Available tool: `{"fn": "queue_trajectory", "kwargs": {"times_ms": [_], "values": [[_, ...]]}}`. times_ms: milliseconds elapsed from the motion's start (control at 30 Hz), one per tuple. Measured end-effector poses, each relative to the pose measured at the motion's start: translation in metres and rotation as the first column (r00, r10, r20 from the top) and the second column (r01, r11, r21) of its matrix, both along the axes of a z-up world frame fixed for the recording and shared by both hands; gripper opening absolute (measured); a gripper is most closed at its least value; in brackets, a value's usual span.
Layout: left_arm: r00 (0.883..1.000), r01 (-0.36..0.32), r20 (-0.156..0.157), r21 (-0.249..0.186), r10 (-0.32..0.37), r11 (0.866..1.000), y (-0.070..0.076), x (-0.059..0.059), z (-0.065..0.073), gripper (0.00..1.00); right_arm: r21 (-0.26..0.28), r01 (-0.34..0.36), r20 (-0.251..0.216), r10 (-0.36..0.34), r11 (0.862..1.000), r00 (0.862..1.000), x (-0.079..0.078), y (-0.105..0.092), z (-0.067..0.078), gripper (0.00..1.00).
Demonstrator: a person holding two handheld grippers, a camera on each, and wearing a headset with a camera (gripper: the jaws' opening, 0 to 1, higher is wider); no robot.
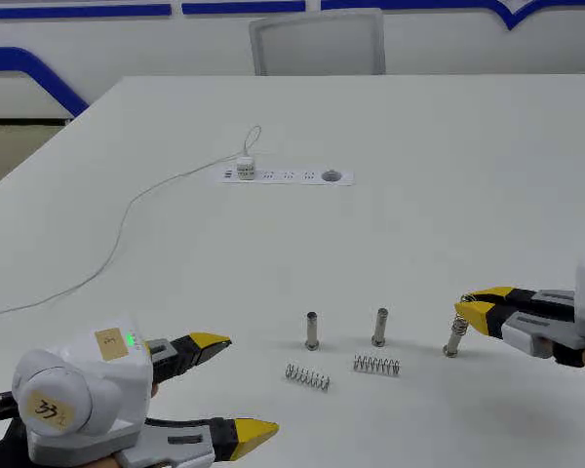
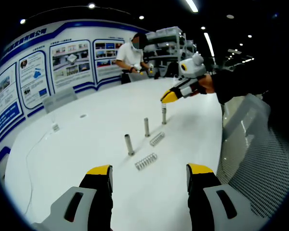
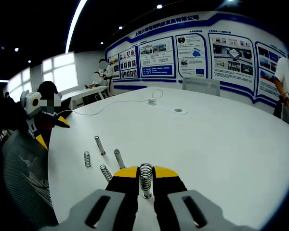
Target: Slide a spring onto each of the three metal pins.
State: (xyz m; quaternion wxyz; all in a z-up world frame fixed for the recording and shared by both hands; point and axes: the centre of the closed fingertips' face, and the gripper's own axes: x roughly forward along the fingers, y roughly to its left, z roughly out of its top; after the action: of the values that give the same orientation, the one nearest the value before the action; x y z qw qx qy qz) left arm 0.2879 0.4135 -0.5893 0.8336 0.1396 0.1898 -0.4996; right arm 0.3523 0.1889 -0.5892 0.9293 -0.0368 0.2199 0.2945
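Right gripper view shows the right gripper (image 3: 145,172) pinching an upright spring (image 3: 145,179) over a pin (image 3: 146,195) at 12 o'clock, while the left gripper (image 1: 244,383) gapes, loose springs (image 1: 307,376) at its 3 o'clock.

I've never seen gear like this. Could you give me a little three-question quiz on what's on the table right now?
1. True or false: the left gripper is shut on something.
2. How many loose springs lie flat on the table? A one, B two, C three.
3. Fill in: in the head view, the right gripper is shut on a spring that sits around the ___ of the three upright pins.
Key: 1 false, its jaws are open; 2 B; 3 rightmost.
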Motion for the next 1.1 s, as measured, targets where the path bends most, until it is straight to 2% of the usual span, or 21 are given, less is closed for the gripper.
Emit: {"fn": "queue_trajectory", "kwargs": {"times_ms": [133,433,867,1100], "values": [[1.0,-0.001,-0.002,0.0,0.001,1.0,0.0,0.0,-0.001,0.63,0.029,0.014,-0.001,-0.014,0.999,1.0,0.0,-0.002,-0.003,0.12],[1.0,-0.004,-0.008,0.001,0.004,1.0,0.001,0.001,-0.002,0.63,-0.009,0.002,-0.013,-0.003,1.0,1.0,-0.001,0.003,-0.016,0.12],[1.0,-0.012,-0.013,0.004,0.012,1.0,0.003,0.002,-0.004,0.63,-0.054,-0.003,-0.067,0.0,0.999,0.998,0.003,0.002,-0.04,0.12],[1.0,-0.016,-0.01,0.006,0.016,1.0,0.003,0.003,-0.004,0.63,-0.064,-0.005,-0.082,-0.001,0.998,0.997,0.003,0.003,-0.043,0.12]]}}
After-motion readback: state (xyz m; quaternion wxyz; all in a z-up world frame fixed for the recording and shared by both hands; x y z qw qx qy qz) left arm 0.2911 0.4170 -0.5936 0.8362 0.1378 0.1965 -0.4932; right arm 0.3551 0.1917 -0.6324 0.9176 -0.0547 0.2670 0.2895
